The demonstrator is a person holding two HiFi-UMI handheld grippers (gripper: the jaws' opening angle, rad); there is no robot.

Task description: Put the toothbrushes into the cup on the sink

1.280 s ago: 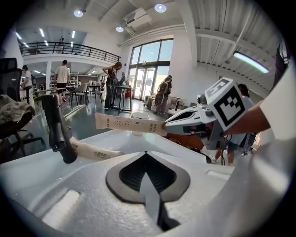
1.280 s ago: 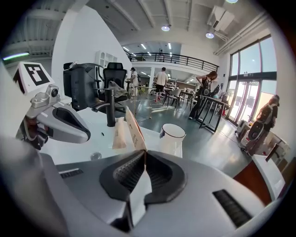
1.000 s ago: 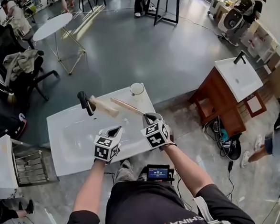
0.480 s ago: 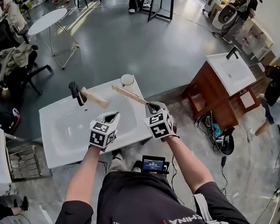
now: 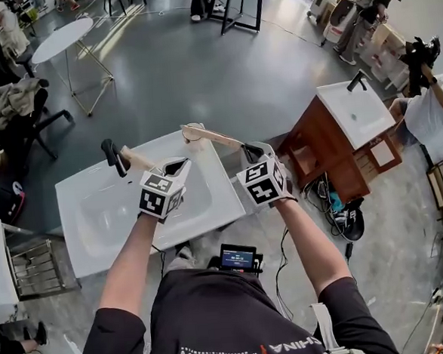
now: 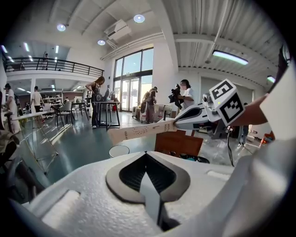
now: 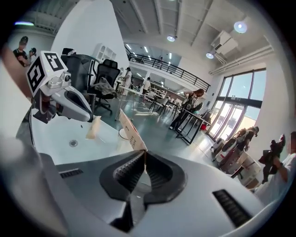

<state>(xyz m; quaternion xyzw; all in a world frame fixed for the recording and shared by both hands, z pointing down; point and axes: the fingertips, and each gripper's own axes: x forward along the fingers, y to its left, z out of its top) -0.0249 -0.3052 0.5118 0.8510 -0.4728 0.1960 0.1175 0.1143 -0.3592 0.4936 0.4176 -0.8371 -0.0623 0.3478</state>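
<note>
A white sink (image 5: 81, 228) with a black faucet (image 5: 114, 157) lies in front of me. The clear cup (image 5: 193, 133) stands at its far right corner, partly covered in the head view. My left gripper (image 5: 177, 168) is shut on a pale toothbrush pack (image 5: 137, 157) that reaches towards the faucet. My right gripper (image 5: 250, 154) is shut on a second long pack (image 5: 211, 137), whose far end lies over the cup. In the left gripper view the cup (image 6: 119, 151) sits below that pack (image 6: 138, 132). The right gripper view shows its pack (image 7: 132, 134) edge-on between the pads.
A wooden cabinet with a second sink (image 5: 350, 118) stands to the right, with cables (image 5: 345, 217) on the floor beside it. A metal rack (image 5: 31, 269) is at the left. Chairs, a round table (image 5: 61, 40) and people are further back.
Both grippers have risen and moved forward with their packs. The far end of the right pack, earlier short of the cup, now overlaps it in the head view.
</note>
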